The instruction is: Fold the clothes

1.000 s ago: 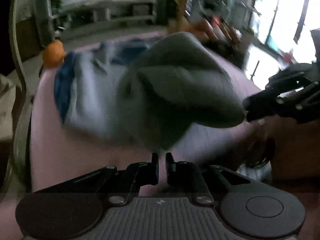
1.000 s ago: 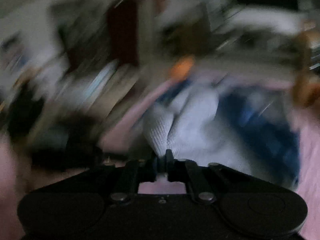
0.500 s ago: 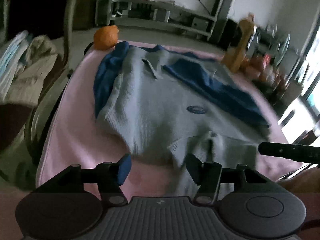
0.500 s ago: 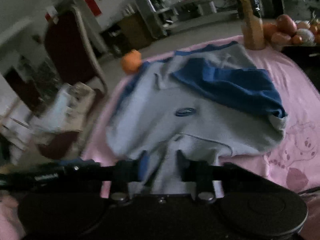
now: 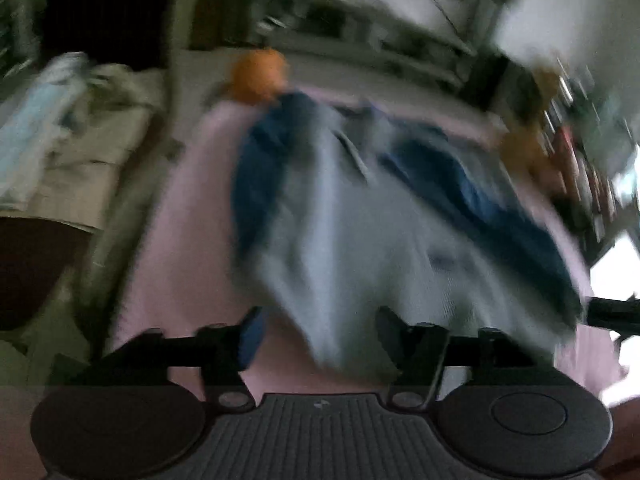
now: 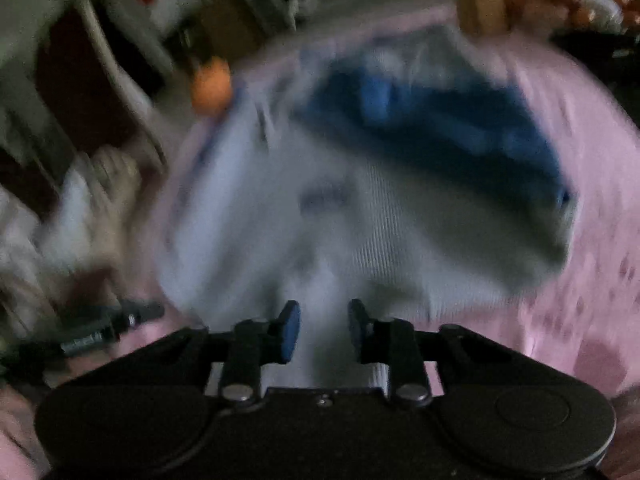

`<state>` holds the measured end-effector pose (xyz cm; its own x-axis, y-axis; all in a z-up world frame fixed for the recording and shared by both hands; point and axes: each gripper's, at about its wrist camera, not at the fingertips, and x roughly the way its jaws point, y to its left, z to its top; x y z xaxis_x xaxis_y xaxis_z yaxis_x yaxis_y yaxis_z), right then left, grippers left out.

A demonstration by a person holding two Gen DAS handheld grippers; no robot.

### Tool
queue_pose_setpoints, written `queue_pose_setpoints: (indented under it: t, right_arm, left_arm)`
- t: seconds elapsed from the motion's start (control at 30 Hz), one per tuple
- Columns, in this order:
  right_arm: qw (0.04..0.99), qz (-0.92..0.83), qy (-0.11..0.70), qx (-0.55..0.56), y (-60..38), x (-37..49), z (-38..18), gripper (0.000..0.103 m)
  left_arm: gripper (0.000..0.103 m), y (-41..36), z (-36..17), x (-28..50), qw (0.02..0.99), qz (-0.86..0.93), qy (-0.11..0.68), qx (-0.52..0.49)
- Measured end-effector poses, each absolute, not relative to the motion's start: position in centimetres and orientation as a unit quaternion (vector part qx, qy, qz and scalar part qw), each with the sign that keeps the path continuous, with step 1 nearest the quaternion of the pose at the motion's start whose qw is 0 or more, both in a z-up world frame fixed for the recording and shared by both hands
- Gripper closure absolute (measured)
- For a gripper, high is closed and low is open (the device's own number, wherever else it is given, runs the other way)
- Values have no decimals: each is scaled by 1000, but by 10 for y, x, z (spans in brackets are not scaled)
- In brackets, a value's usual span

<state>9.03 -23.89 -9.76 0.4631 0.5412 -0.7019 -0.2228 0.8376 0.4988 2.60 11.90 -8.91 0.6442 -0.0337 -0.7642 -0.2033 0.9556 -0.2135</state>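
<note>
Your left gripper (image 5: pixel 318 330) has just been opening wide, your right gripper (image 6: pixel 324 330) partway; neither pinches the grey and blue sweater (image 5: pixel 360 232), which lies on the pink table cover (image 5: pixel 176 240) ahead of both

Bare pink cloth (image 5: pixel 188 248) left of sweater (image 5: pixel 360 248)

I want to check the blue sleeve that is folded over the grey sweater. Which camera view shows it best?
The right wrist view: the blue sleeve lies broad and near the frame's middle on the grey sweater. The left wrist view shows it too, narrower, slanted toward the right edge. Both views are blurred.
</note>
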Motion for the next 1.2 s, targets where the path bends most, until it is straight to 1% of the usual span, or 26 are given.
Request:
queue_pose_setpoints:
  t: [0.03,0.07,0.1,0.17,0.2,0.27,0.33,0.4,0.47,0.5,0.57,0.6,0.67,0.8,0.93,1.03,1.07,1.1,1.13,1.17,1.2]
  right_arm:
    - [843,229,445,198,-252,96,-83,62]
    - [846,227,429,221,-264,103,-71,55]
    - [848,221,417,239,-276,111,-64,47]
    - [851,209,394,276,-300,128,-50,39]
    - [853,200,387,289,-311,137,-47,37]
    - [854,168,386,306,-328,158,-57,37]
    - [846,123,401,329,-346,175,-83,37]
    - [835,87,416,348,-361,184,-115,40]
    - [819,61,448,355,-369,186,-143,44]
    - [810,47,471,347,-368,188,-151,45]
    - [814,47,492,307,-363,187,-154,44]
    - [819,49,496,284,-359,183,-153,41]
    - [819,55,512,251,-352,178,-156,37]
    - [819,60,534,200,-334,175,-163,37]
    - [818,63,531,211,-329,174,-162,37]
    - [820,54,527,215,-327,173,-161,40]
    - [821,52,528,212,-326,174,-162,42]
    - [822,49,528,208,-325,174,-164,44]
    - [824,47,528,201,-323,175,-165,45]
    - [827,43,528,191,-321,175,-166,47]
    - [830,40,527,181,-319,175,-166,51]
  left_arm:
    - [27,133,-82,28,896,60,409,-159]
    - [24,144,-79,33,893,71,409,-172]
    - [22,151,-85,42,884,74,425,-182]
    - [22,157,-106,62,858,75,466,-202]
    - [22,160,-116,72,844,75,486,-212]
    - [27,162,-136,85,821,76,511,-241]
    - [29,158,-151,87,808,73,517,-272]
    - [30,154,-154,83,813,73,505,-281]
    - [37,151,-153,77,821,73,488,-287]
    - [40,150,-153,72,823,71,481,-295]
    - [40,153,-154,68,826,71,470,-303]
    - [40,154,-154,66,827,73,467,-306]
    - [40,156,-154,65,828,76,459,-314]
    - [41,166,-157,65,816,68,443,-365]
    - [44,171,-159,70,804,60,428,-409]
    - [49,176,-162,73,797,73,419,-430]
    - [54,178,-164,73,794,80,417,-436]
    - [64,180,-165,74,791,88,416,-440]
    - [69,181,-167,76,790,97,417,-438]
    - [77,180,-168,78,790,107,419,-434]
    - [86,178,-167,78,793,118,419,-426]
